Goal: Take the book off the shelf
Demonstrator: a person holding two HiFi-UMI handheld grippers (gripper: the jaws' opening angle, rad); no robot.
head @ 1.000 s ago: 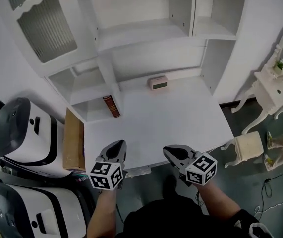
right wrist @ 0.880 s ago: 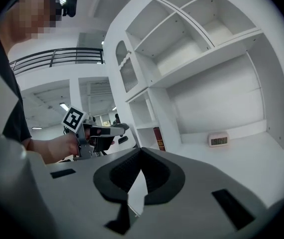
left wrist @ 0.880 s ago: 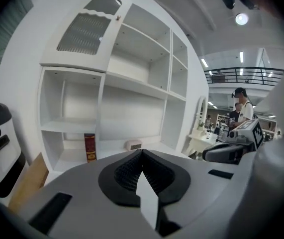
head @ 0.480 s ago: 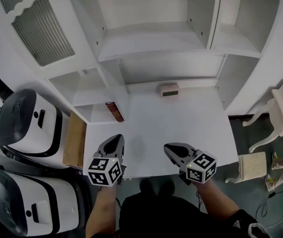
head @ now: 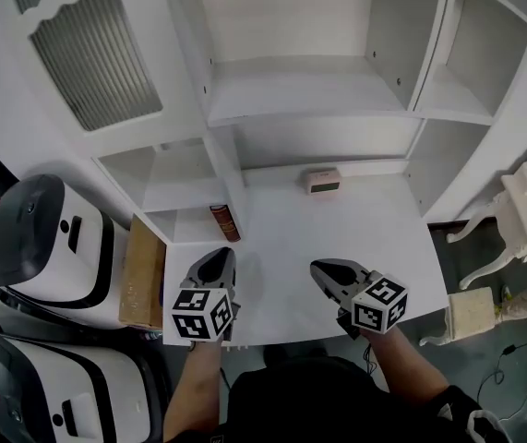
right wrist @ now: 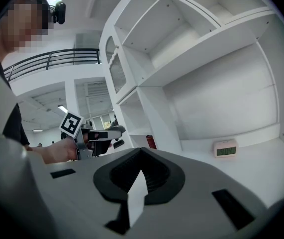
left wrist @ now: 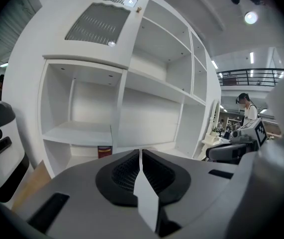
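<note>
**Both grippers shut, book in its cubby**

Since a second ago the person has come closer to the shelf (head: 318, 90), so it looks bigger. Both grippers have moved a bit farther in over the front of the desk (head: 374, 247).

The left gripper (head: 219, 258) has its jaws pressed tight together, and nothing is between them. The right gripper (head: 323, 270) is clenched the same way and holds nothing. They sit side by side, a little apart, and both point at the shelf.

The book (head: 225, 221) is dark red. It stands up in the low cubby (head: 185, 224) on the left side of the shelf, right by the cubby's right wall. It is near the left gripper, just past its tip, but they do not touch.

A small clock (head: 322, 181) sits at the back of the desk, under the wide middle shelf board. It is well apart from the book.

Up on the left is a door (head: 97, 53) with ribbed glass. A brown box (head: 143, 275) leans beside the desk, next to two white machines (head: 41, 247).
</note>
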